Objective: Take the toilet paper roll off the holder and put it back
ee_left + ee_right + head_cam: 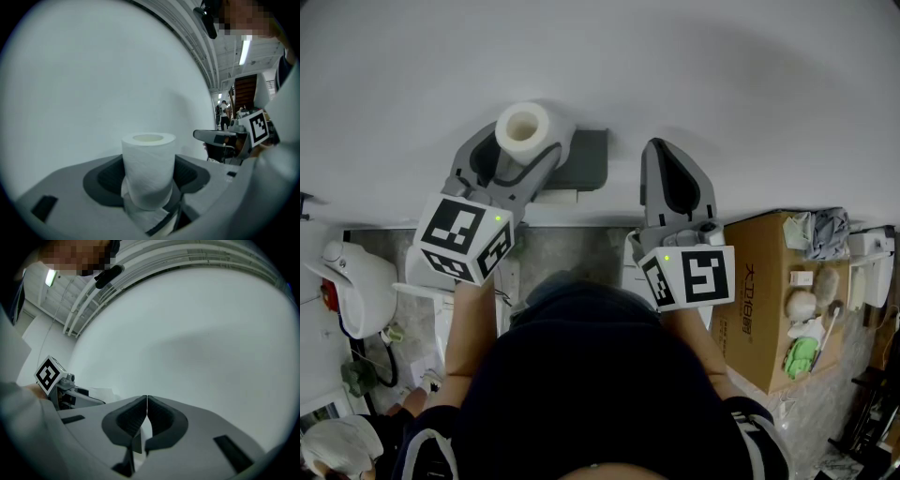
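A white toilet paper roll stands upright between the jaws of my left gripper, close to the white wall. In the left gripper view the roll fills the gap between the dark pads, which press on its sides, so my left gripper is shut on it. A dark grey holder is fixed to the wall just right of the roll. My right gripper is held to the right of the holder, and its jaws meet with nothing between them.
The white wall fills the far side. A white toilet stands at the lower left. An open cardboard box with several small items sits on the floor at the right.
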